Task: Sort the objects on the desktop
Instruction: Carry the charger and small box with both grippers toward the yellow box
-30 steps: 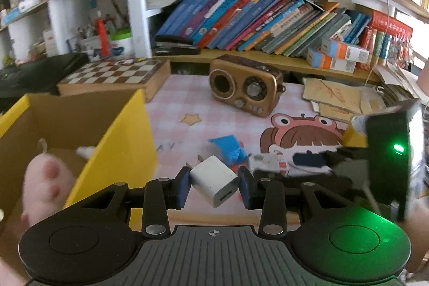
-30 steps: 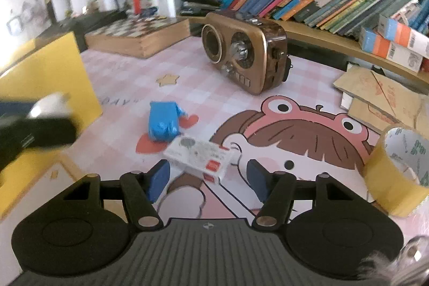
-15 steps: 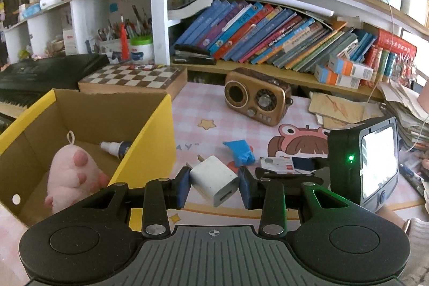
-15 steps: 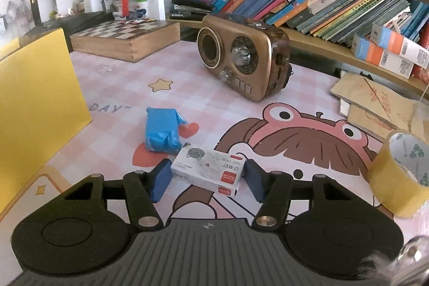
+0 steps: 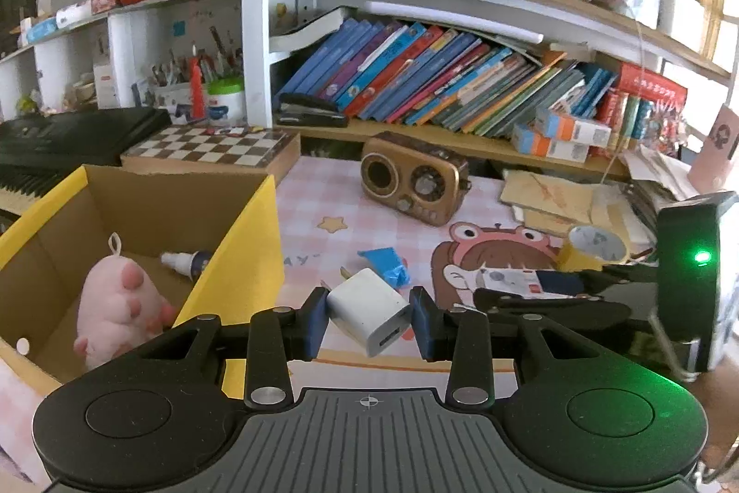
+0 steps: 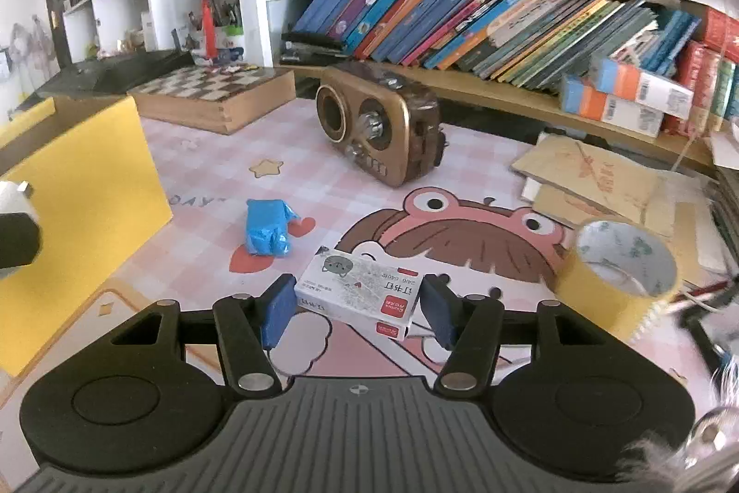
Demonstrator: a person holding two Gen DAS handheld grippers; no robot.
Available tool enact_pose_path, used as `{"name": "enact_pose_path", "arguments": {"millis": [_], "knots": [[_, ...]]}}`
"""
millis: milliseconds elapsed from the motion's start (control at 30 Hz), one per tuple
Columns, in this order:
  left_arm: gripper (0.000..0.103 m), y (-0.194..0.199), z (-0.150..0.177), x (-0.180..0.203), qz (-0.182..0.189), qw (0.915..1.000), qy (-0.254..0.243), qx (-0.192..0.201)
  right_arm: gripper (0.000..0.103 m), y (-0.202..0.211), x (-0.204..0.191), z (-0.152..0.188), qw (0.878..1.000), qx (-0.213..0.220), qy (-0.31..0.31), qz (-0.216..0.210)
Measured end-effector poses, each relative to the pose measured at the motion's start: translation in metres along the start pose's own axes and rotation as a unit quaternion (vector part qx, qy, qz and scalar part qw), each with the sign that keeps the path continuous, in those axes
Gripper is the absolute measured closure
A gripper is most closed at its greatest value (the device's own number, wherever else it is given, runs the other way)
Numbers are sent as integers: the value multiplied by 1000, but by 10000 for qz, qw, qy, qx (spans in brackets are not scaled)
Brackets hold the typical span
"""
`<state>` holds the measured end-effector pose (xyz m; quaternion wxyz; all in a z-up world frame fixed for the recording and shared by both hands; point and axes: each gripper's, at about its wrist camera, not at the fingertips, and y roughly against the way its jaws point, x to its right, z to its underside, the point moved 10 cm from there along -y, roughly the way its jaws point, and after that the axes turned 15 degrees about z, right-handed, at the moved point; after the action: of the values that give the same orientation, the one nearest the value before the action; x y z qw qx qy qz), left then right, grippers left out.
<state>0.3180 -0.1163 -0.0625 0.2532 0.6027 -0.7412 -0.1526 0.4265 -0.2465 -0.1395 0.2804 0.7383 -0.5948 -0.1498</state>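
Note:
My left gripper [image 5: 368, 321] is shut on a white USB charger [image 5: 369, 310] and holds it in the air beside the right wall of a yellow cardboard box [image 5: 240, 243]. The box holds a pink plush toy [image 5: 118, 315] and a small spray bottle [image 5: 187, 260]. My right gripper [image 6: 355, 310] is open, its blue pads on either side of a white staples box [image 6: 358, 292] that lies on the pink desk mat [image 6: 295, 142]. A blue crumpled packet [image 6: 268, 232] lies left of the staples box. A yellow tape roll [image 6: 621, 269] stands to the right.
A brown retro radio [image 6: 381, 132] stands at the back of the mat. A wooden chessboard box [image 6: 215, 95] sits at the back left, with loose brown cardboard sheets [image 6: 596, 179] at the right. Bookshelves full of books rise behind the desk.
My left gripper has risen and pulled back with the charger, so more of the box's inside shows. My right gripper has moved forward until its pads flank the staples box.

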Motion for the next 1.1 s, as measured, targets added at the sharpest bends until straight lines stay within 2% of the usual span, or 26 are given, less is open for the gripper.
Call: {"name": "enact_pose_path", "arguments": {"millis": [333,633,900,1100], "knots": [[66,28,5,2,261,9996,-14,135,47,63,6,0,9997,-65,-198,-151],[66,63,17,-3,575,9979,-189,229,47,115,1,9,9966,-340,-718,-222],[66,85,28,-21,758,9967,-183,237,47,148,-31,36,9954,-611,-705,-213],[66,105,41,-37,876,9958,-187,172,47,161,-60,40,9953,-649,-703,-177]]}}
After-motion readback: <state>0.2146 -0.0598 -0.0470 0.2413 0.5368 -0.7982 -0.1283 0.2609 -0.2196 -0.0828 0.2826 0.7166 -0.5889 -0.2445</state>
